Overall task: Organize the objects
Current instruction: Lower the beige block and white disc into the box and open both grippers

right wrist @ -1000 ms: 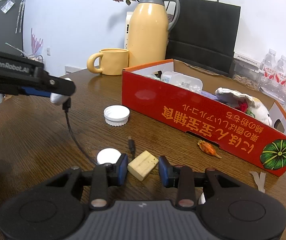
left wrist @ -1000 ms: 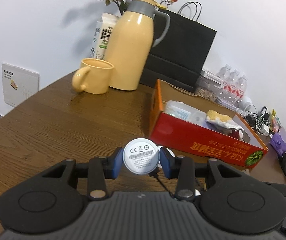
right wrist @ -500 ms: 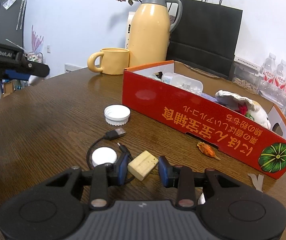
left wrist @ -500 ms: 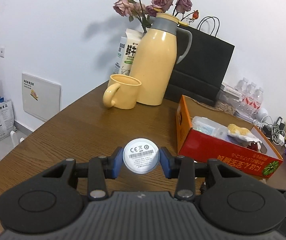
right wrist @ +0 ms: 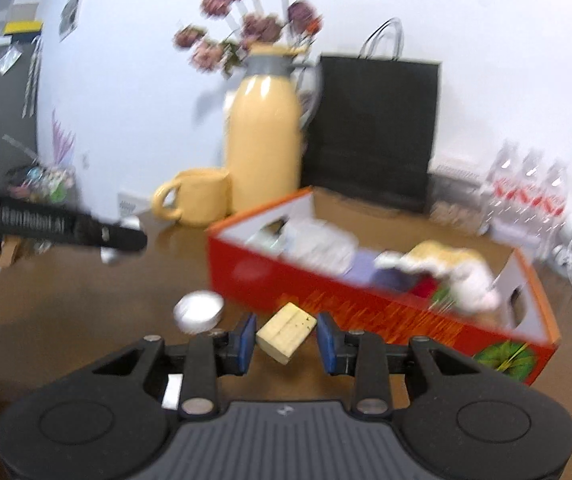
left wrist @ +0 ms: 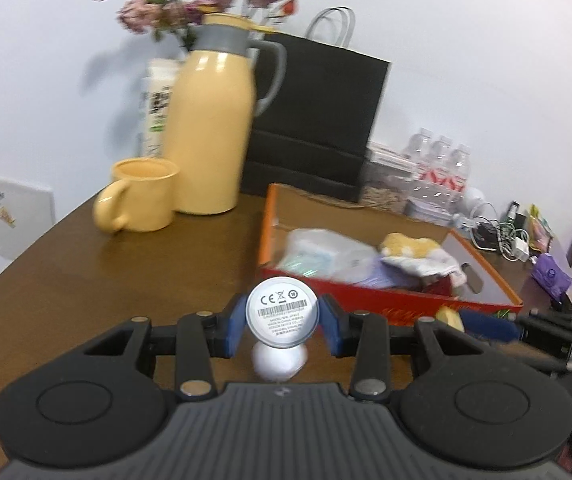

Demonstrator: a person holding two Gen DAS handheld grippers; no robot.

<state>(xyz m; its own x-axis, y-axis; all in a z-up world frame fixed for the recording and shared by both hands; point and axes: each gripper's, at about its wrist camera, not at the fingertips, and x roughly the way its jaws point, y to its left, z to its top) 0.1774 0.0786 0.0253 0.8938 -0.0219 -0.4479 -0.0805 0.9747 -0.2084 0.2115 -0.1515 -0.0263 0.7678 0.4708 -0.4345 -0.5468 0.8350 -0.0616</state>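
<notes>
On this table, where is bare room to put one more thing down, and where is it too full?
Bare wood lies in front of the yellow mug, left of the red box and out to the table edge. The box is full at its near end; only its far end shows bare floor. It is crowded behind the box: water bottles and tangled chargers.

Lived-in home or small-office corner. Brown wooden table (left wrist: 86, 280) against a plain white wall. On it: yellow thermos jug (left wrist: 210, 132) with matching mug (left wrist: 142, 196), dried flowers (right wrist: 246, 28), black paper bag (left wrist: 317, 120), bottled water (left wrist: 439, 168), tangle of chargers (left wrist: 505, 236). Grey cabinet (right wrist: 10, 108) far left.
</notes>
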